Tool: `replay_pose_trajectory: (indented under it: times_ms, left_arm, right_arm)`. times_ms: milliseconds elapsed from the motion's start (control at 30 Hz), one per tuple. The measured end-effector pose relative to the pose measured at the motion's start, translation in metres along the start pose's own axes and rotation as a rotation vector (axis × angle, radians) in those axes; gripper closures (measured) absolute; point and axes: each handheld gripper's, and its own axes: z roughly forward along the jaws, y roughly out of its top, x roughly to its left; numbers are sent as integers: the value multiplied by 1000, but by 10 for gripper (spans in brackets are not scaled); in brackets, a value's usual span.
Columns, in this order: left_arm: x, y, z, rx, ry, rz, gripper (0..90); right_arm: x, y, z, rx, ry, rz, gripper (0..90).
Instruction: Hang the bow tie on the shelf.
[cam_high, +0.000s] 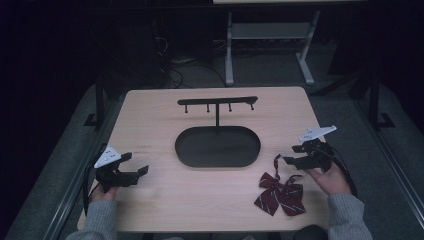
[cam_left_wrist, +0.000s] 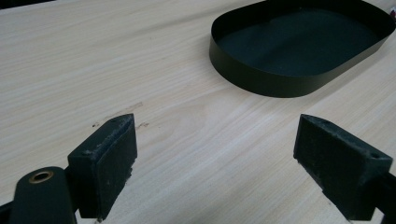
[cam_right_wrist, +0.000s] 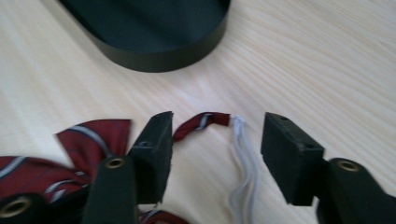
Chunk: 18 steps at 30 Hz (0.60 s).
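Maroon bow tie (cam_right_wrist: 88, 140) (white-striped), flat

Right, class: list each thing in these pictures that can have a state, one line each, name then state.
Bow tie: lying flat on the table, strap stretched out, not hung.
Strap: between the right gripper's jaws, not pinched.
Stand: upright, hooks bare.
Tray: nothing in it.
Left gripper: open, nothing between its jaws.
Right gripper: open, over the strap.
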Motion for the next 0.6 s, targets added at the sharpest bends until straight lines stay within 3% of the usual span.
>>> replay_pose_trajectory:
  times_ms: [133,267,600]
  left_arm:
    - [1,0,0,1,-1,-2,130]
    - [0,0,1,-9,-2,-15,130]
    - [-1,0,4,1,-8,-8,130]
  right_arm:
    - [-6,-1,9,20,-13,18,475]
    - [-14,-8,21,26,1,74,521]
    - [-19,-19,29,45,-37,97,584]
